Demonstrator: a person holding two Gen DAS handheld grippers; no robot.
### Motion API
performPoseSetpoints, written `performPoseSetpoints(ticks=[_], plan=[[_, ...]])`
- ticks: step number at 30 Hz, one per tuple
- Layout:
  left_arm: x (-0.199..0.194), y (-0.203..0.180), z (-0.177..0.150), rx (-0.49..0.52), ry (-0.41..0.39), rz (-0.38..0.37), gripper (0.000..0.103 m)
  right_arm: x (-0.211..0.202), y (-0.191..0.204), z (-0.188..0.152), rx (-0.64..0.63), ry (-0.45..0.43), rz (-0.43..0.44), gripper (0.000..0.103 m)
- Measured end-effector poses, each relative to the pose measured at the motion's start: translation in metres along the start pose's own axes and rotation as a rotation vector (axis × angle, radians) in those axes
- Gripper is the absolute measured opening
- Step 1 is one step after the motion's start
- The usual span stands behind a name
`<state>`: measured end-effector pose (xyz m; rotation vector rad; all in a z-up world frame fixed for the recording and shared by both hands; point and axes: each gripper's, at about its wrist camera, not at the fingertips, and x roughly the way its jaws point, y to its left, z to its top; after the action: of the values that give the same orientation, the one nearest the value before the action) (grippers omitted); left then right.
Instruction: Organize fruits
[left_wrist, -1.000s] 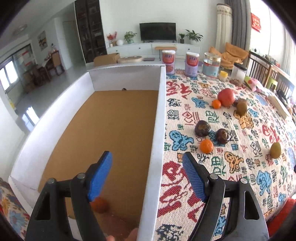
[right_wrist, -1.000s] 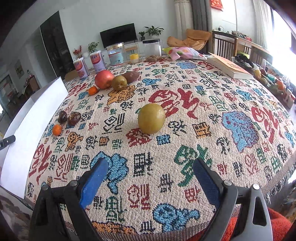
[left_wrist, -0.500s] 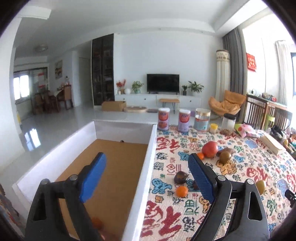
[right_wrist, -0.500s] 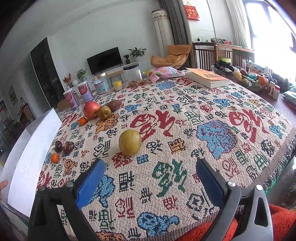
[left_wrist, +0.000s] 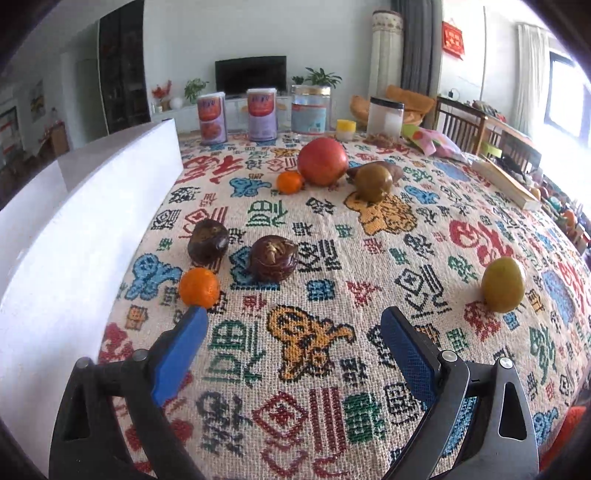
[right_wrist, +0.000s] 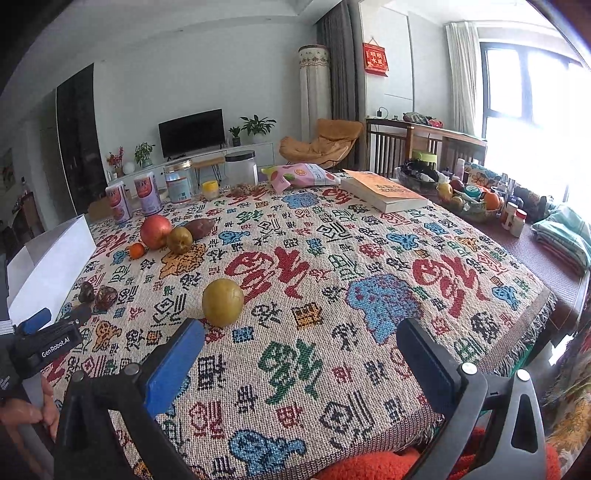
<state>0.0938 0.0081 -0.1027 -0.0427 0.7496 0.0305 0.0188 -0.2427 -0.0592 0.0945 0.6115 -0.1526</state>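
My left gripper (left_wrist: 293, 325) is open and empty, low over the patterned tablecloth (left_wrist: 314, 354). Just ahead of its left finger lies a small orange (left_wrist: 198, 287), with two dark brown fruits (left_wrist: 272, 257) (left_wrist: 207, 242) behind it. Farther back are a red apple (left_wrist: 322, 161), another small orange (left_wrist: 289, 182) and a brownish pear (left_wrist: 373, 182). A yellow-green fruit (left_wrist: 503, 283) lies to the right. My right gripper (right_wrist: 301, 338) is open and empty; the same yellow-green fruit (right_wrist: 222, 302) sits just beyond its left finger. The left gripper (right_wrist: 55, 314) shows at the left edge of the right wrist view.
A white box wall (left_wrist: 66, 236) stands along the table's left side. Cans (left_wrist: 211, 117) and jars (left_wrist: 309, 108) line the far edge. A book (right_wrist: 386, 190) and a snack bag (right_wrist: 299, 175) lie at the back right. A fruit bowl (right_wrist: 469, 201) stands beyond the table.
My left gripper swung right, from over the box to low over the tablecloth near the fruits. My right gripper's view rose and tilted up slightly. Both stayed open.
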Motion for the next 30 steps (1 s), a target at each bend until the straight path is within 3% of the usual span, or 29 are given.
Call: performPoseSetpoints(ticks=[9,30], plan=[[0.02,0.002,-0.01,-0.03,0.097,-0.039,0.096,0.034,-0.011,-0.006,0.063,0.153,0.056,0.103],[0.027,0.003,-0.009,-0.047,0.119,-0.041,0.096,0.037,-0.004,-0.006,0.027,0.174,0.044,0.103]])
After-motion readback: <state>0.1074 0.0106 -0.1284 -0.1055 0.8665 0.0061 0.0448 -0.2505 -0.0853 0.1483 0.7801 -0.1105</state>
